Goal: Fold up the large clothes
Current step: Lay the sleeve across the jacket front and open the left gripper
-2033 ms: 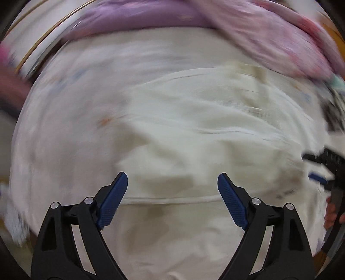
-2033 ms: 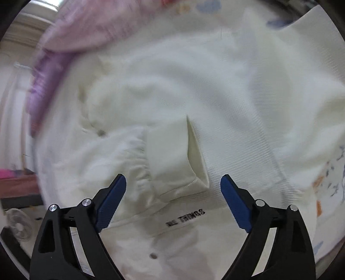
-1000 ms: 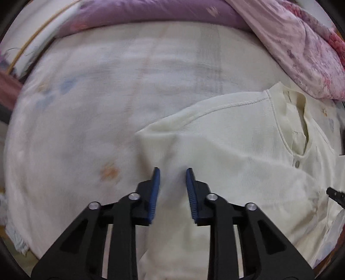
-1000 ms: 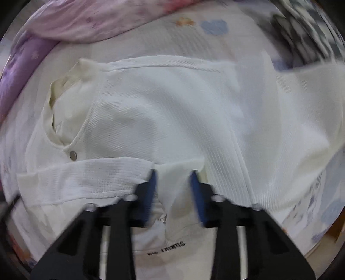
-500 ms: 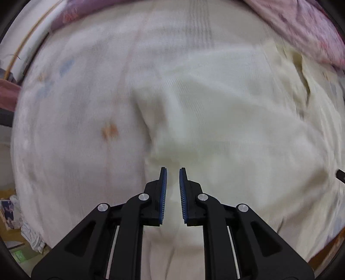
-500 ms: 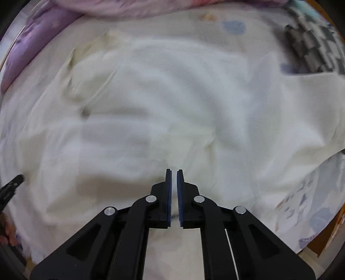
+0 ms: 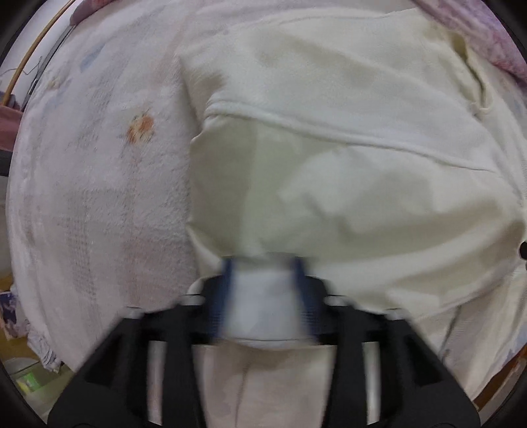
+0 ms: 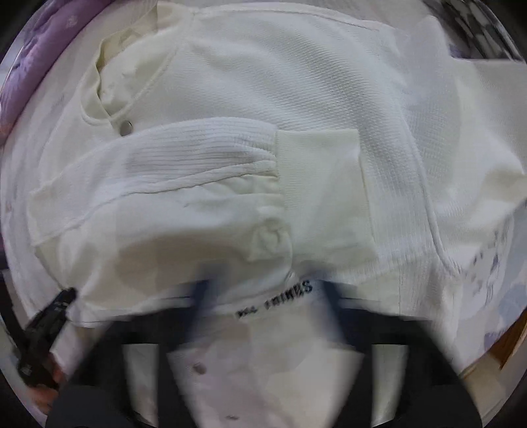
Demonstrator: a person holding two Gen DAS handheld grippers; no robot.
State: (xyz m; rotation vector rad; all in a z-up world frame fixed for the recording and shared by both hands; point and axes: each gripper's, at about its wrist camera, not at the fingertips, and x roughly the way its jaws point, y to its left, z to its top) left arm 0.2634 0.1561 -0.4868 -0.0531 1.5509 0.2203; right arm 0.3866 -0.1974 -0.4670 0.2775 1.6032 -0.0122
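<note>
Seemingly crosswise sleeve (image 8: 184,171), cuff (image 8: 319,184) rightward

A pale bedsheet (image 7: 98,197) with a faint woven grid and a small orange flower print covers the bed. A pinkish-purple quilt (image 8: 36,49) lies bunched along its far edge, showing at the upper left of the right wrist view and the upper right of the left wrist view. A black-and-white checked cloth (image 8: 477,29) sits at the far right corner. A curved wooden rail (image 7: 29,62) runs past the upper left of the bed. Brown wooden floor (image 7: 19,359) shows below the sheet's hanging edge. The light is soft and even.
</note>
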